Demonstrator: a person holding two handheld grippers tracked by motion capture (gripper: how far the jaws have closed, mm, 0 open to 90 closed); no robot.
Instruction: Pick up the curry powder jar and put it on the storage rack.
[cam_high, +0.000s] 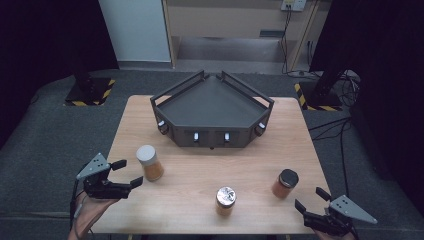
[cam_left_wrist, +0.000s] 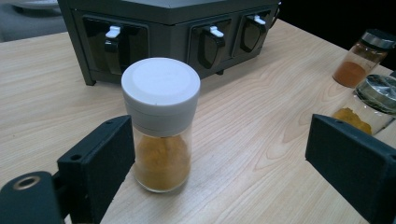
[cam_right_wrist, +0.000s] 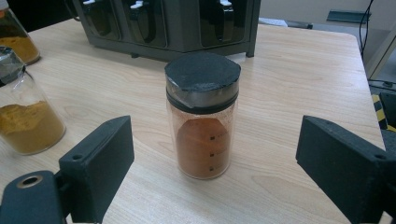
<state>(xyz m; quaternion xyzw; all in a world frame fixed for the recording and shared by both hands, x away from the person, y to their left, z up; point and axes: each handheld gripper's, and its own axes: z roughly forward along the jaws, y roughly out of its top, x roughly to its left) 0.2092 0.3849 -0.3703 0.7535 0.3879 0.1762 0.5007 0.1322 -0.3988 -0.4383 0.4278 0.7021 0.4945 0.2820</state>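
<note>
At the near-left corner of the bench (cam_high: 300, 145), the left gripper (cam_high: 128, 173) pointed toward the white-capped jar (cam_high: 149, 162), its jaws spread wide and holding nothing. From the left gripper view the jar (cam_left_wrist: 161, 123) stood upright just ahead of the jaws and off to their left side, close to the left jaw and well apart from the right one, so the coming closure seemed to call for a small sideways shift to centre it. Its long axis ran straight up, square to the line on which the jaws close. The left hand was plainly the nearer one to this jar. At the near-right corner the right gripper (cam_high: 310, 198) faced the black-lidded jar (cam_high: 285, 183), jaws likewise wide and empty; in the right gripper view that jar (cam_right_wrist: 202, 114) stood upright ahead, roughly midway between them. The white-capped jar was clear glass with a broad, flat white cap and orange-yellow powder filling its lower part. A silver-lidded jar (cam_high: 225, 200) stood between the two, and the dark rack (cam_high: 212, 112) lay behind
</note>
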